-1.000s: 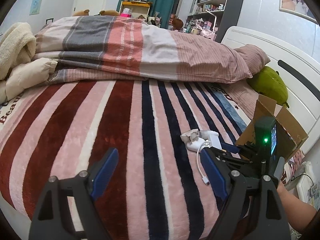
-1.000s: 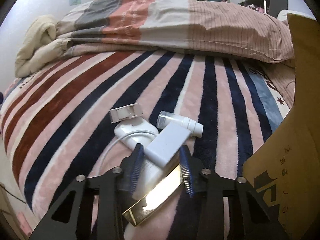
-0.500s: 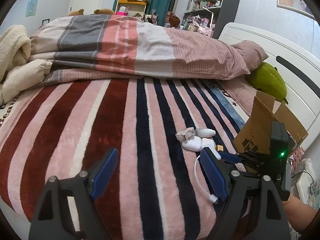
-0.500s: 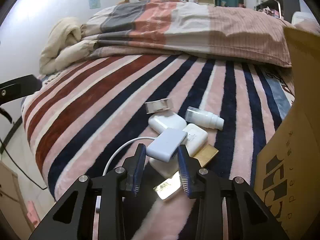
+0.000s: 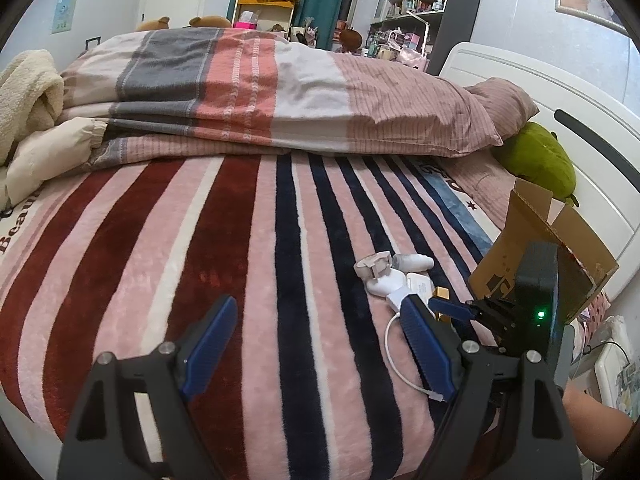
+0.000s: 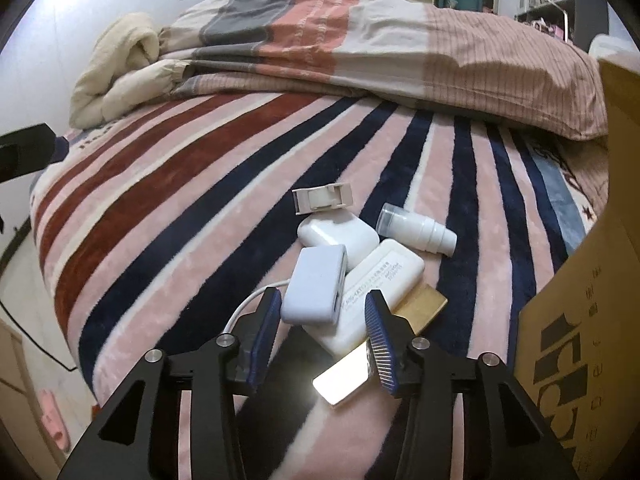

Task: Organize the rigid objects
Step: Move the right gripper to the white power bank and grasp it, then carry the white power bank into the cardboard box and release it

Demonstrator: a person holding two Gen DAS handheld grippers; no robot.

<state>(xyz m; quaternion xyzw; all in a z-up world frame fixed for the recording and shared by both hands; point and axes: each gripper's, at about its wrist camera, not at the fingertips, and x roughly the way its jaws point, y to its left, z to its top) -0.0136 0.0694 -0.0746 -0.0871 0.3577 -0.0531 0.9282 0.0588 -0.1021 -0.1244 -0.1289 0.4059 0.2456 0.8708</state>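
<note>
1. A small white adapter box (image 6: 318,290) with a cord lies on top of a pile of small things on the striped bed blanket (image 6: 168,216), propped on a white power bank (image 6: 376,292).
2. The right gripper (image 6: 320,332) has just been widening its jaws; the adapter box's near end lies between the fingertips, the left pad close against it, the right pad clear, so it is released.
3. Around it: a white charger (image 6: 340,234), a small white bottle (image 6: 418,232), a white clip (image 6: 322,198), a shiny gold card (image 6: 400,336).
4. A cardboard box (image 6: 580,320) stands just to the right.
5. The left gripper (image 5: 316,344) hovers wide apart, holding nothing, over bare blanket.
</note>
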